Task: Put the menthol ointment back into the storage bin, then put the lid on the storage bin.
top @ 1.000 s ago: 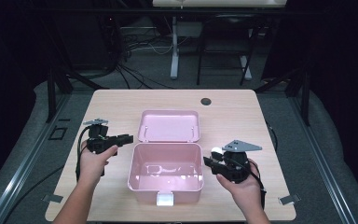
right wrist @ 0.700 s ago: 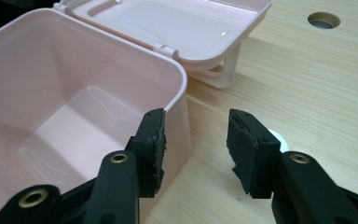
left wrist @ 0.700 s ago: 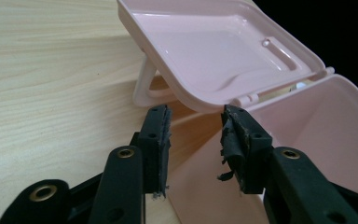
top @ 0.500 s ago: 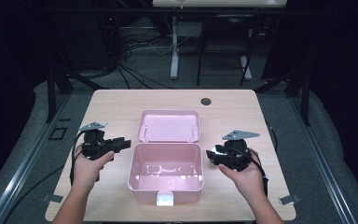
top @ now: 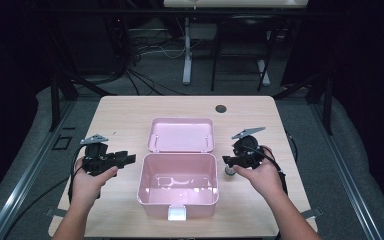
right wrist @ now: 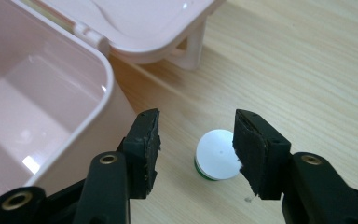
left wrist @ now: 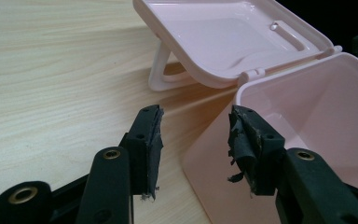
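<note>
An open pink plastic box (top: 142, 186) stands mid-table, its lid (top: 181, 135) laid back behind it. My left gripper (top: 130, 159) is just left of the box, level with its rim. Its jaws have just been opening and are open with nothing between them. In the left gripper view the left gripper (left wrist: 196, 135) points at the box's corner (left wrist: 242, 93). My right gripper (top: 226, 161) is off the box's right side. Its jaws have also just been opening and are open. A small round white-topped, green-sided thing (right wrist: 216, 154) lies on the table below the right gripper (right wrist: 196, 128), beside one pad and not gripped.
The light wooden table (top: 125, 115) has a dark round hole (top: 221, 108) near its far edge. The box has a white latch (top: 176, 213) on the near side. The lid's handle (left wrist: 161, 70) props it on the table.
Both grippers' jaws stand wider apart than before. My right gripper has shifted away from the person along the box's right side. The left hand has barely moved.
</note>
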